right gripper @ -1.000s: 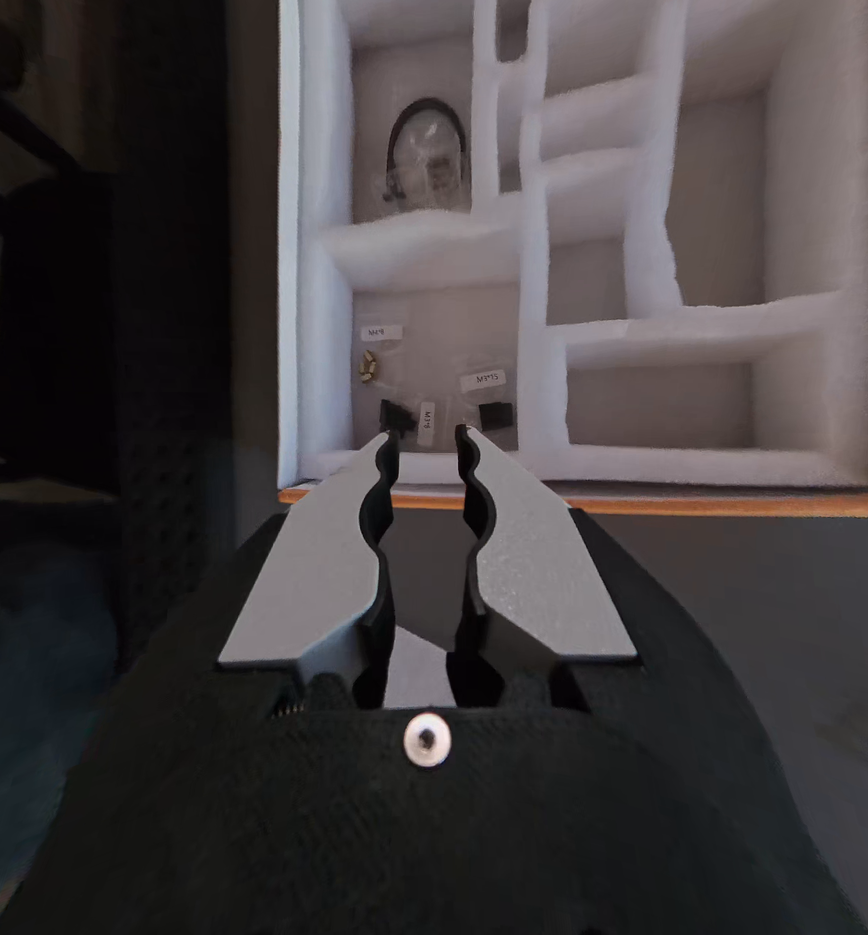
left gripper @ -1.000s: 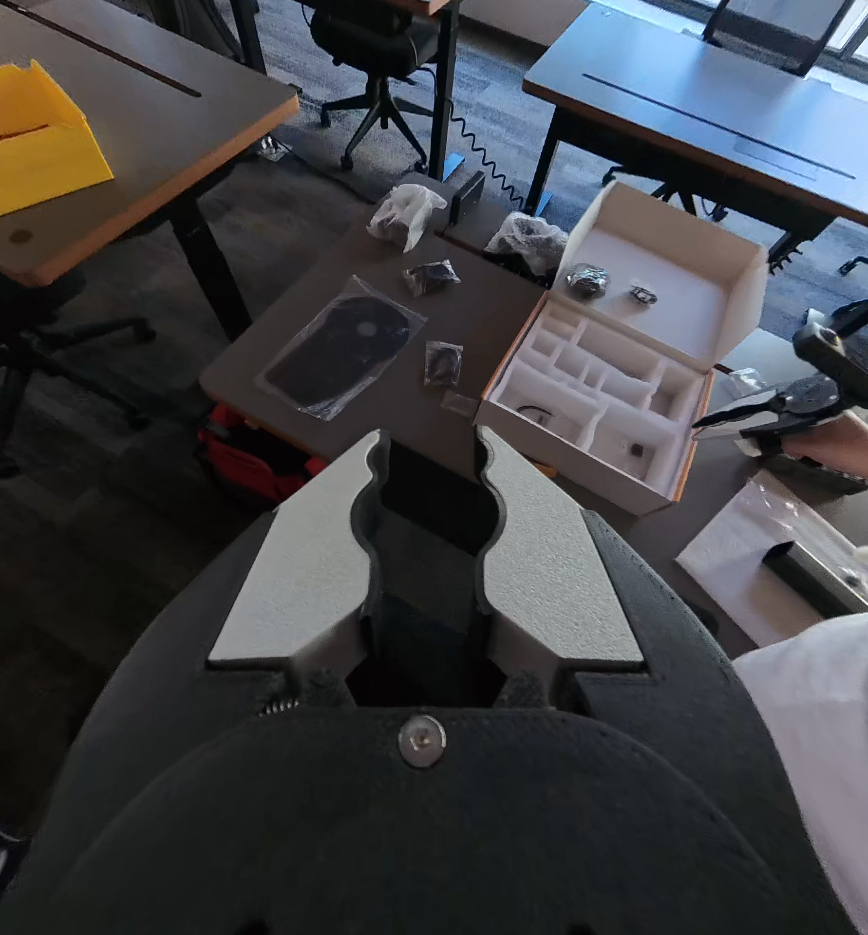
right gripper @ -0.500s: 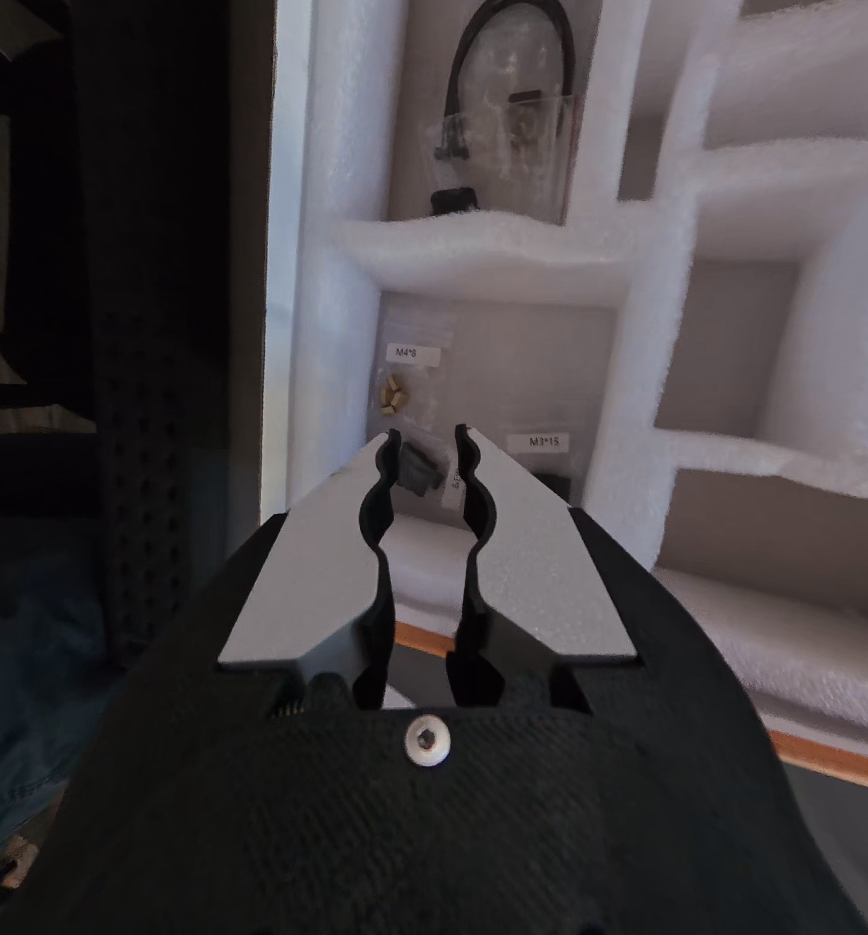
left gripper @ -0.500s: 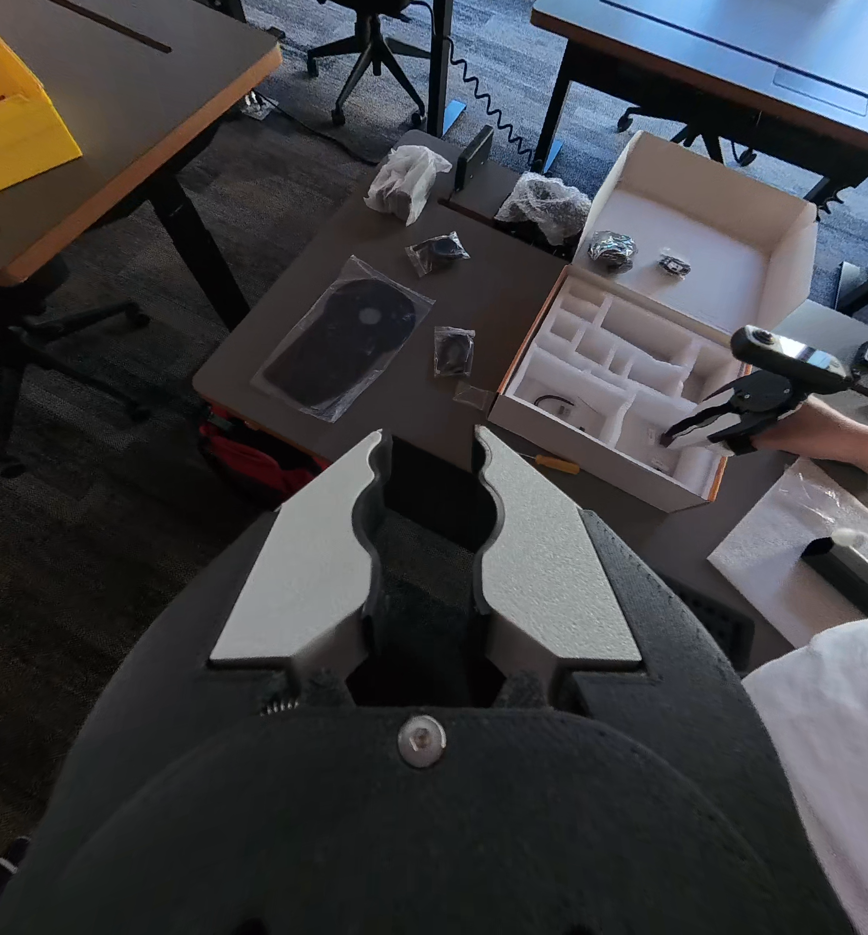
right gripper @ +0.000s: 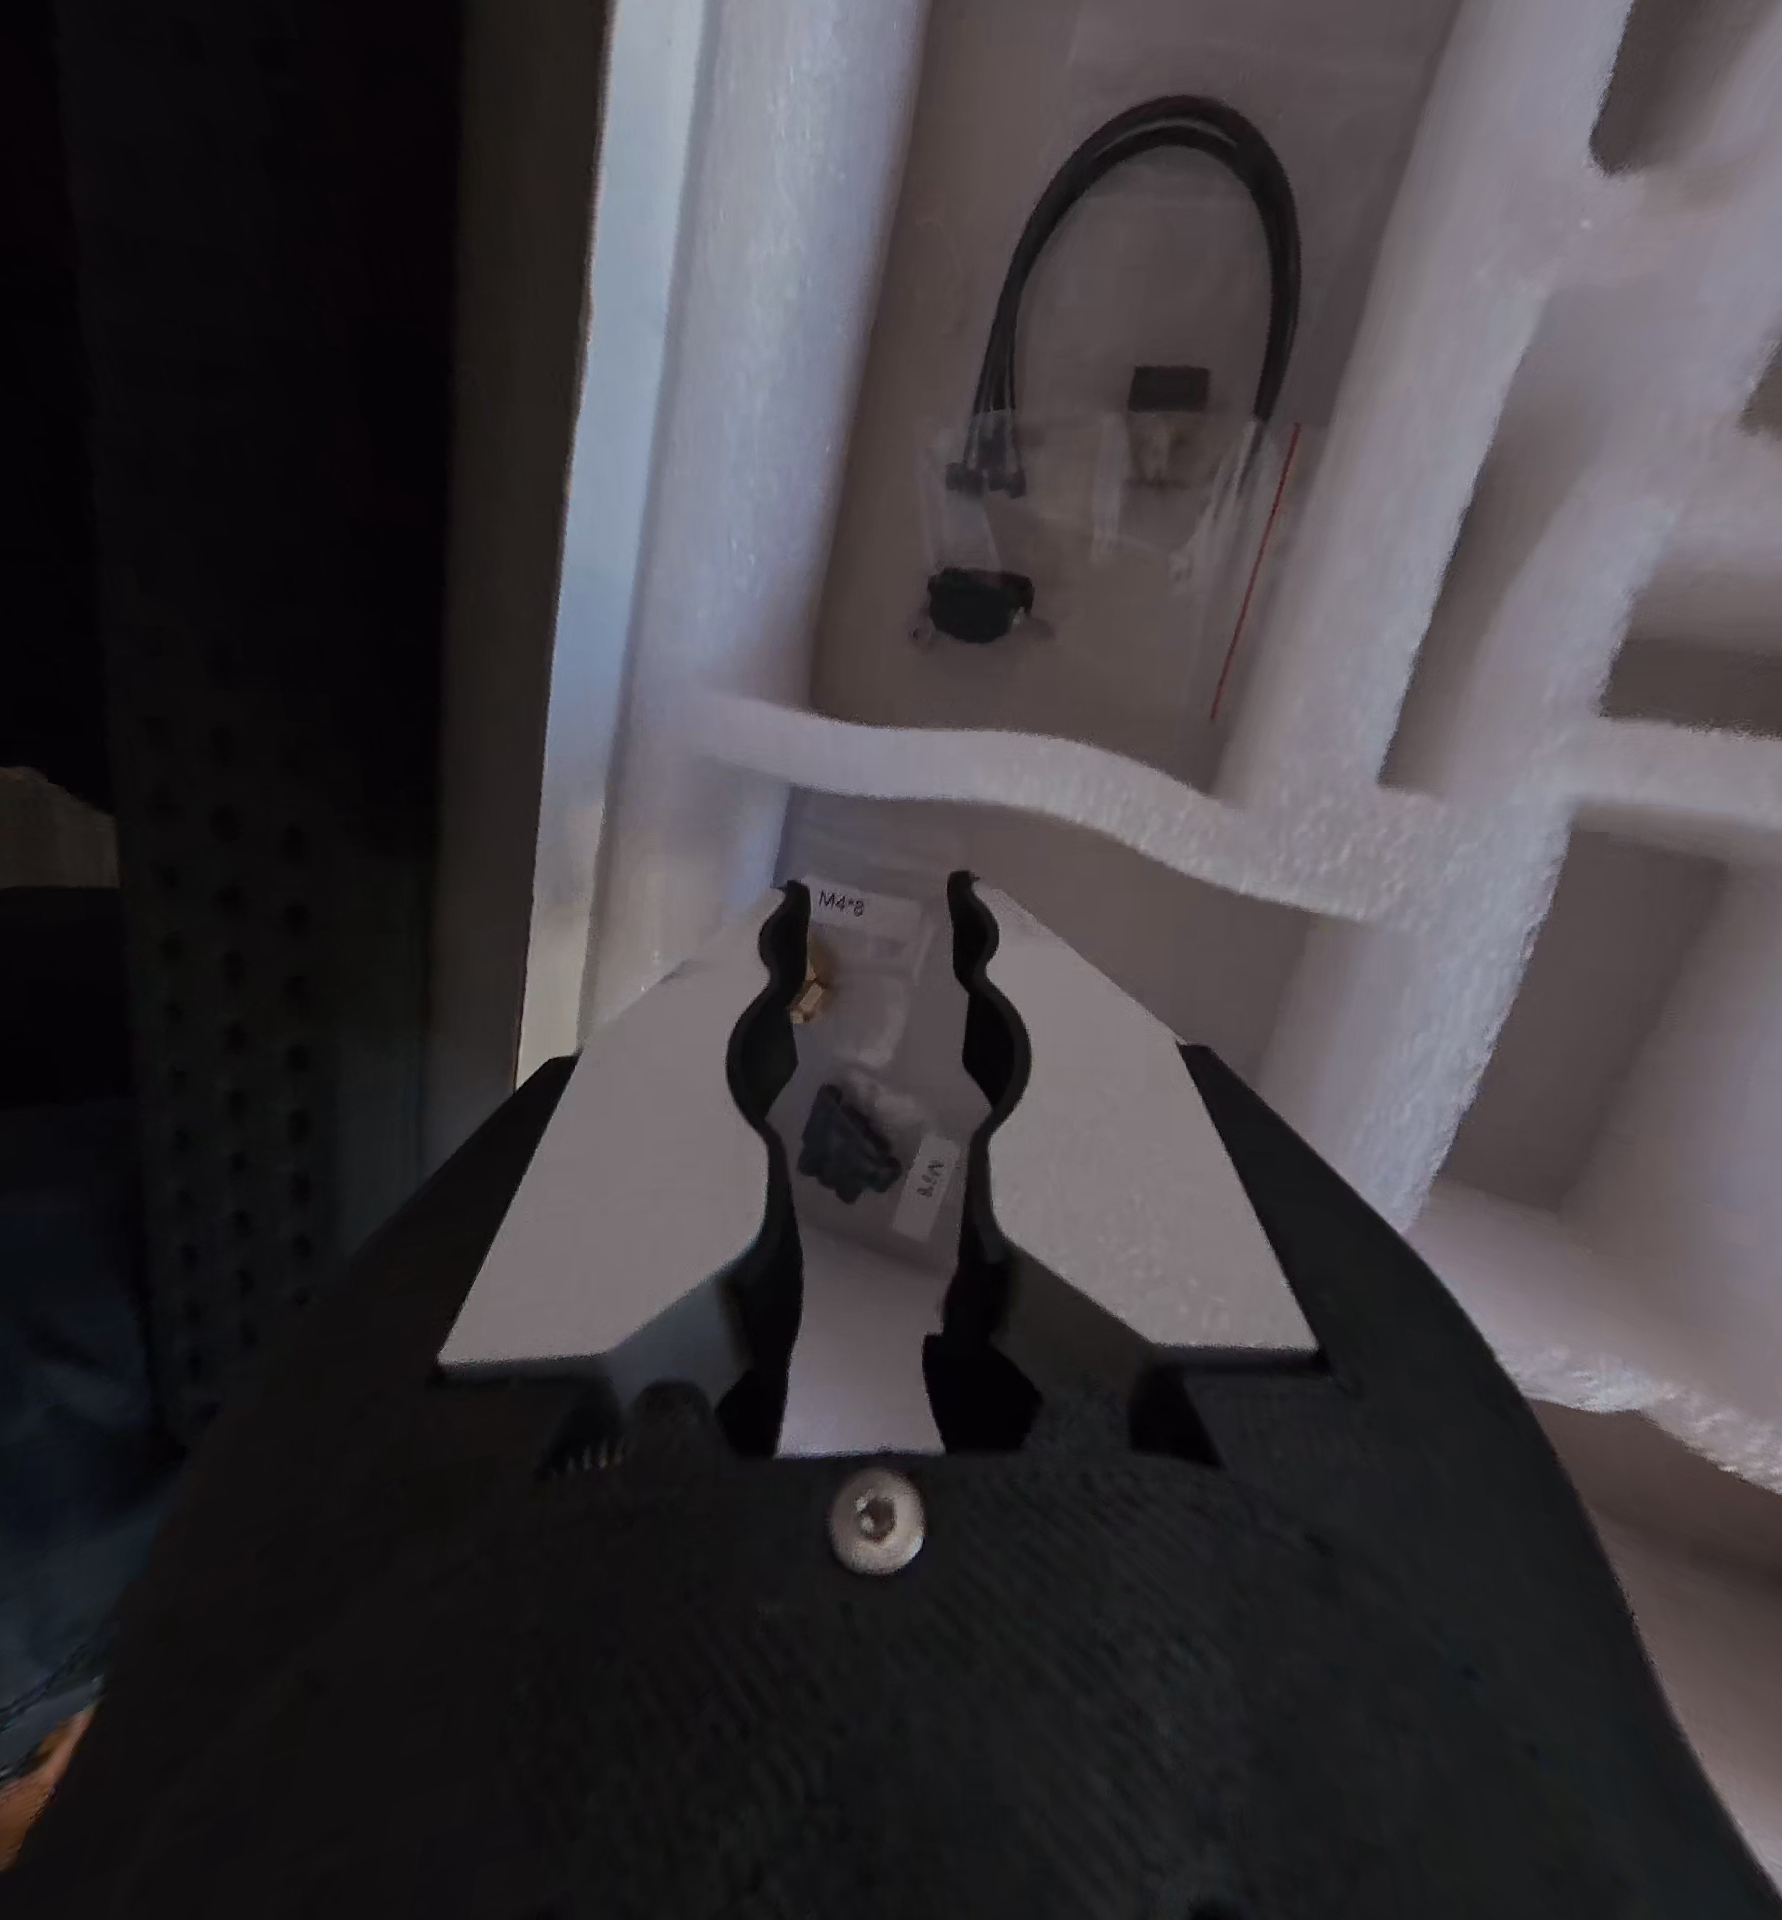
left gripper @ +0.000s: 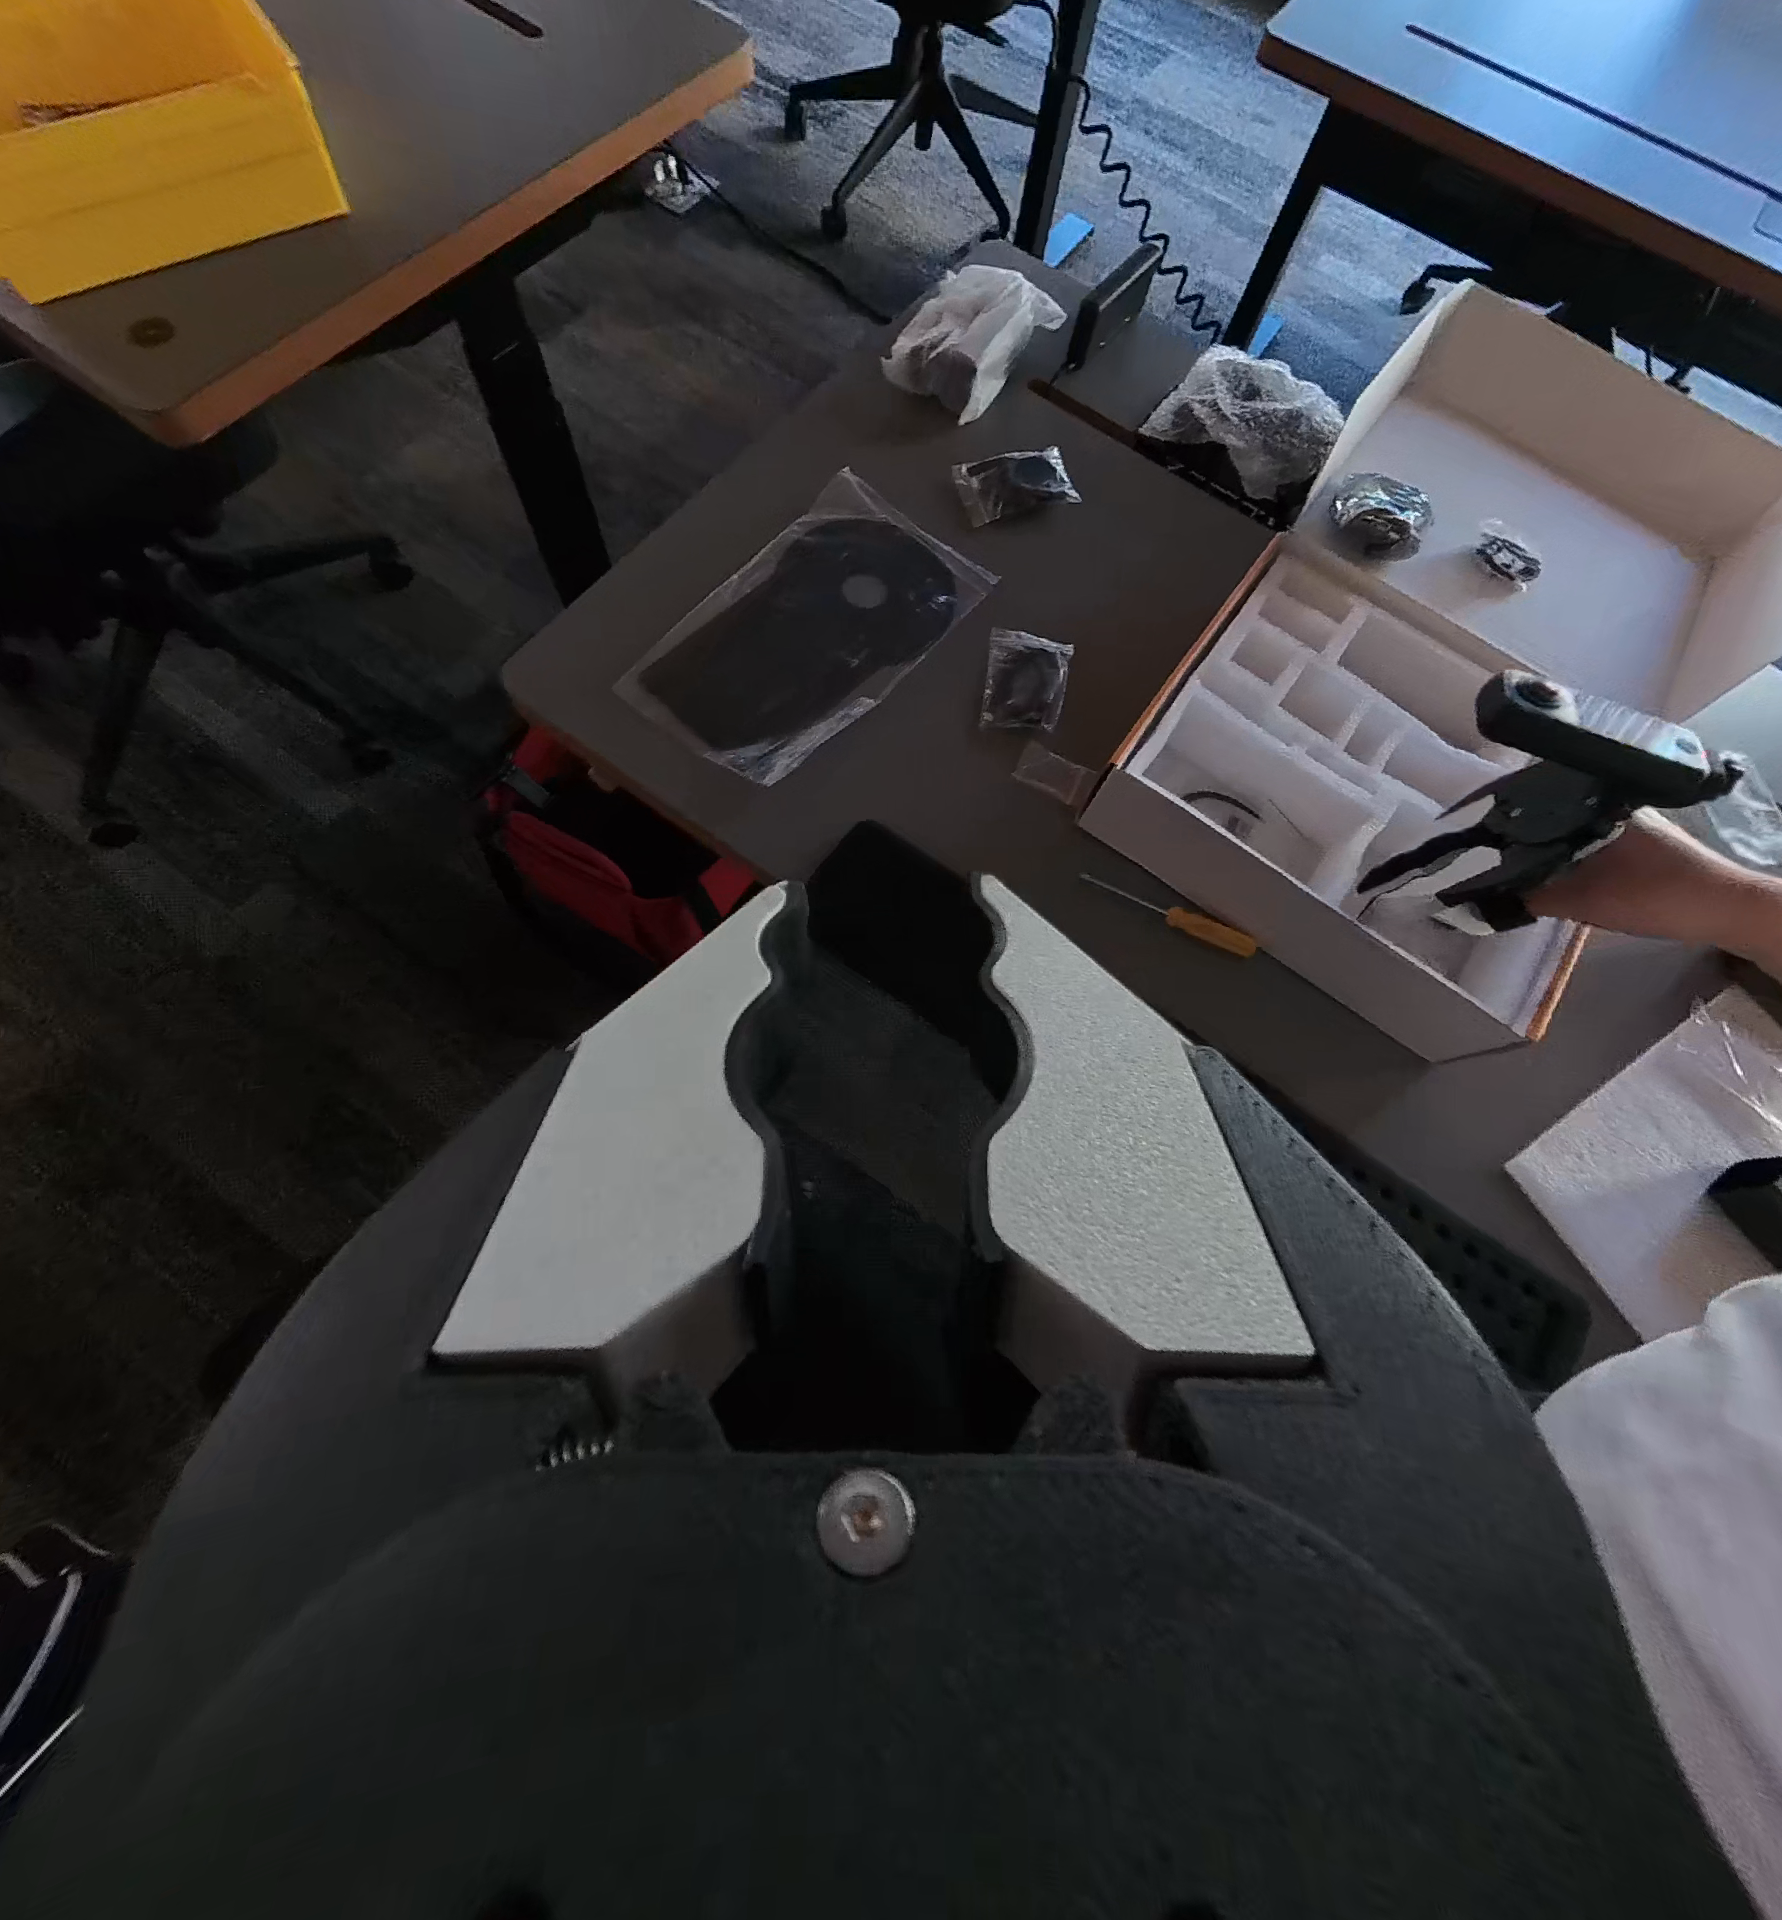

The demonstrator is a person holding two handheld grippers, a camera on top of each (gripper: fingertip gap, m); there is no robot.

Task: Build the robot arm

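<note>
An open white box (left gripper: 1282, 904) with white foam compartments (right gripper: 1074, 790) stands on a dark table (left gripper: 1126, 582). My right gripper (right gripper: 871, 883) is open and reaches down into the box's near corner compartment, its jaws either side of small clear bags of black screws (right gripper: 845, 1138) and brass parts (right gripper: 814, 992). It also shows in the left wrist view (left gripper: 1427, 883). The compartment beyond holds a bagged black cable (right gripper: 1147, 312). My left gripper (left gripper: 887, 894) is open and empty, held high above the table's near edge.
On the table lie a bagged black plate (left gripper: 804, 623), two small bagged parts (left gripper: 1017, 483), a yellow-handled screwdriver (left gripper: 1178, 916) and wrapped bundles (left gripper: 970, 332). A foam sheet (left gripper: 1676, 1174) lies at right. Desks, office chairs and a yellow bin (left gripper: 118, 135) stand around. One gripper's finger ends stand about 55 centimetres off the other's.
My right gripper has moved forward and down into the box's corner compartment, its jaws a little wider. My left gripper has shifted slightly, staying open above the table.
</note>
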